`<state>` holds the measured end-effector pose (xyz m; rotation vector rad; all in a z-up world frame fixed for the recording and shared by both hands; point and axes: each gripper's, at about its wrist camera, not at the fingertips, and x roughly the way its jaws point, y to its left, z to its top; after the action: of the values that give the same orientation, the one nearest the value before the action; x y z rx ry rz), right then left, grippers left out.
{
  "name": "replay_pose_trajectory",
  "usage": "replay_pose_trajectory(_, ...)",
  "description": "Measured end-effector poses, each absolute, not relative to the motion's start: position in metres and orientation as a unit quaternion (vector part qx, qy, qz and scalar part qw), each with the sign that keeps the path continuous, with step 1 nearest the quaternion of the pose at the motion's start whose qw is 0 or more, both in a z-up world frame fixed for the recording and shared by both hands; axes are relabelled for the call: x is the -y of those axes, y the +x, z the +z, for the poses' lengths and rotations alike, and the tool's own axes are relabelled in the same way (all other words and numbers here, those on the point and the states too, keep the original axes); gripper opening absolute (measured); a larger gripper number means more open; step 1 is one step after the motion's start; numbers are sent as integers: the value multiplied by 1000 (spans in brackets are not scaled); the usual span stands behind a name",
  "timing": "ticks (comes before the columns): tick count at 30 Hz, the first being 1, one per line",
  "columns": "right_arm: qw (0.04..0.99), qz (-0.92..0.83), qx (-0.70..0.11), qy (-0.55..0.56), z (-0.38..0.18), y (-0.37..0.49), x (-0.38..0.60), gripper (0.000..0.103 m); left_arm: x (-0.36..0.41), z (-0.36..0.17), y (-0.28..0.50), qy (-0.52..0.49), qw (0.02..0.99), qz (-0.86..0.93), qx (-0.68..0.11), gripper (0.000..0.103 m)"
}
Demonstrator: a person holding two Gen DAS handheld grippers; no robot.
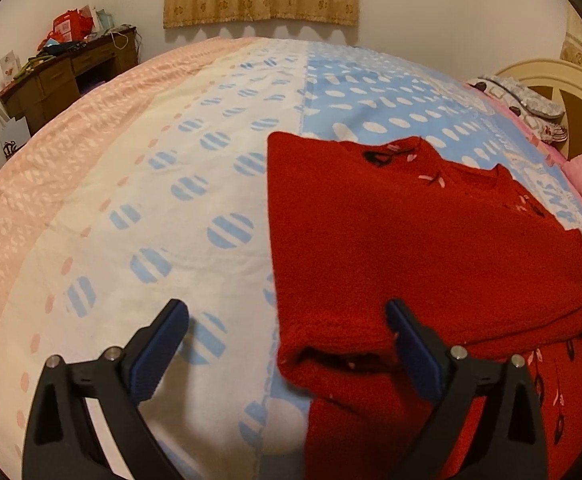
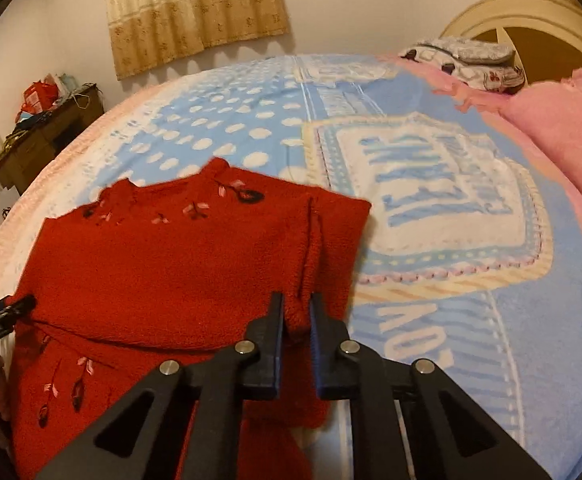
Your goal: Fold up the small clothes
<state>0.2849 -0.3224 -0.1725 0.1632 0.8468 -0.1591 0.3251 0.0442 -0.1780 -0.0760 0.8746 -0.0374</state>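
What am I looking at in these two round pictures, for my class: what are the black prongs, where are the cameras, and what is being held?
No robot here: a person carries a hand-held gripper in each hand, each with a wide-angle camera looking along its jaws. One picture comes from the left gripper, whose jaws stand wide open over the edge of a red sweater. The other comes from the right gripper, whose jaws pinch a fold of that sweater. It lies partly folded on a bed blanket with blue, white and pink patterns.
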Motion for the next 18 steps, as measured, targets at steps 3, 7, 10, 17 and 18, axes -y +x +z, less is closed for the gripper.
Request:
replay_pose_trajectory(3, 905, -76, -412, 78, -180, 287, 324, 10, -49, -177, 323, -49, 907, -16, -417, 103)
replay_pose_trajectory(7, 899, -82, -420, 93, -187, 288, 331, 10, -45, -181, 328, -39, 902, -10, -431, 103)
replay_pose_trajectory(10, 900, -86, -417, 90, -187, 284, 330, 10, -38, -179, 325, -16, 906, -5, -424, 103)
replay_pose_trajectory(17, 901, -88, -414, 99, -186, 277, 332, 12, -36, -179, 325, -1, 906, -2, -423, 103)
replay_pose_trajectory(18, 902, -89, -412, 97, -183, 276, 331, 12, -36, -179, 325, 0, 906, -1, -422, 103)
